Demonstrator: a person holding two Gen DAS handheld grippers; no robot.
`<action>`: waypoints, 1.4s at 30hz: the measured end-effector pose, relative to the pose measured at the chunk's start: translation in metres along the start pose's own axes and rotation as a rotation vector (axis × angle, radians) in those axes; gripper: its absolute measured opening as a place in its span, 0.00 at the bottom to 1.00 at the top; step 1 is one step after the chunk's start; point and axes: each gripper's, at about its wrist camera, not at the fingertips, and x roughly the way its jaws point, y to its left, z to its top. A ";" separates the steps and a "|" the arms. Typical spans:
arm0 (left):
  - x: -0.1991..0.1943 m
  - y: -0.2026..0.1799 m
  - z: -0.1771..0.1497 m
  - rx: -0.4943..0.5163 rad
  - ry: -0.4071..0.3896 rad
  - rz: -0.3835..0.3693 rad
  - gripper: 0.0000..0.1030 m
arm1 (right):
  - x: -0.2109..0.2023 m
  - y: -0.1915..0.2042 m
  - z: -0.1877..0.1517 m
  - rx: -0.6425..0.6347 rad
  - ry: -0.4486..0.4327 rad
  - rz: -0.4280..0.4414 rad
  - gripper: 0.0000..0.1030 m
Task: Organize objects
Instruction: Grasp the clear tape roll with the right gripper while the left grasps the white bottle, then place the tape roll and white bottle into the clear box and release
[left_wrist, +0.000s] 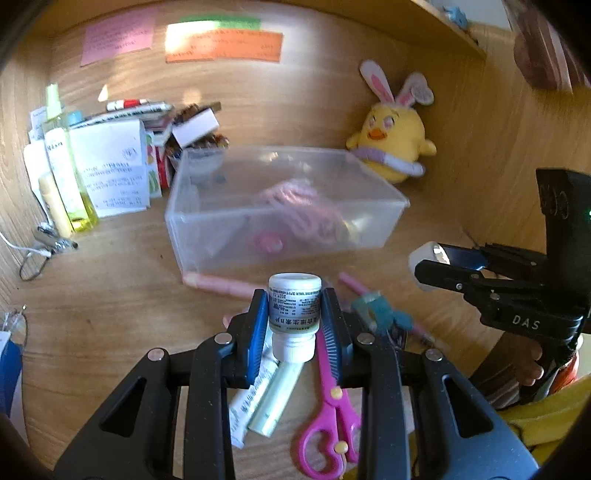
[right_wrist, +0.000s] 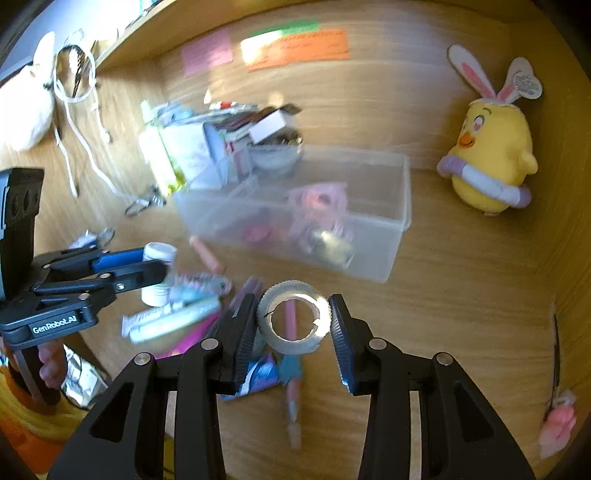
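Presently: left tongs (left_wrist: 294, 317) clenched on pill bottle (left_wrist: 294, 314), right tongs (right_wrist: 293, 321) clamping tape roll (right_wrist: 293, 320), both short of clear bin (left_wrist: 280, 206), presumably for deposit.

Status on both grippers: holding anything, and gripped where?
Left gripper clamps the white bottle by its labelled sides, cap towards the camera. Right gripper holds the tape roll by its outer rim.

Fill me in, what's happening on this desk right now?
A person is tidying a cluttered wooden desk with two handheld grippers. The left gripper is clamped on a small white medicine bottle, lifted above the pink scissors. The right gripper holds a roll of clear tape. Both sit short of the clear plastic bin, which already holds some pink items.
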 end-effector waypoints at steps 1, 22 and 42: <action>-0.001 0.003 0.005 -0.008 -0.011 0.002 0.28 | 0.000 -0.003 0.005 0.005 -0.011 -0.005 0.35; 0.030 0.053 0.074 -0.076 -0.063 0.038 0.28 | 0.041 -0.024 0.077 0.000 -0.043 -0.076 0.35; 0.081 0.048 0.076 -0.032 0.049 0.009 0.26 | 0.099 -0.026 0.084 0.005 0.068 -0.059 0.35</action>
